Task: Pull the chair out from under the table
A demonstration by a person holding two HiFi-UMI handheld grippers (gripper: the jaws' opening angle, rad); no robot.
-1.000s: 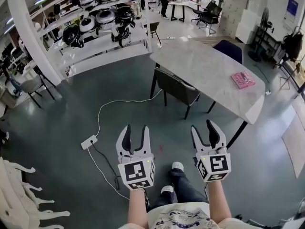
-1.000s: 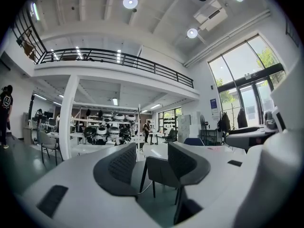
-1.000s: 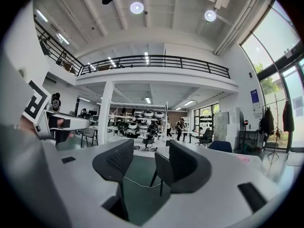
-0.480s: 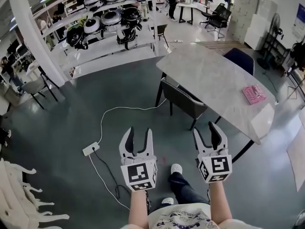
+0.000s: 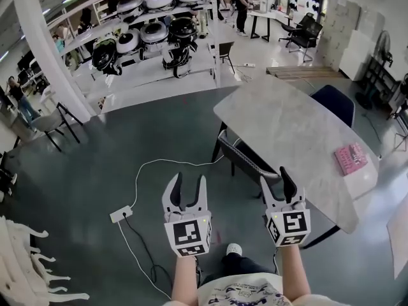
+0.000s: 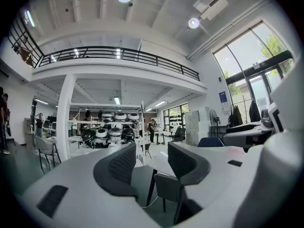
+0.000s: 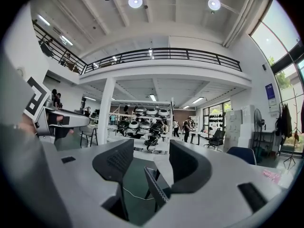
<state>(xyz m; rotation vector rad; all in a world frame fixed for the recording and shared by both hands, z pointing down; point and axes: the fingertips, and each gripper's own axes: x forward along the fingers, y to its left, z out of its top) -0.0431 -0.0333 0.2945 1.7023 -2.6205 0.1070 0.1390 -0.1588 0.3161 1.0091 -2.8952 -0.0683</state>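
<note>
Chair (image 5: pixel 246 165) seat mostly hidden under table (image 5: pixel 287 123); pink item (image 5: pixel 351 158) on table too small to identify.

No writing is legible anywhere; the blue wall sign (image 7: pixel 269 91) is too small to read.

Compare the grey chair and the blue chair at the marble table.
The grey chair is dark grey; the blue chair is navy. The grey chair stands at the table's near side, the blue chair at its far side. The grey chair's back and legs show; the blue chair's lower part is hidden behind the tabletop. Both sit close against the table.
</note>
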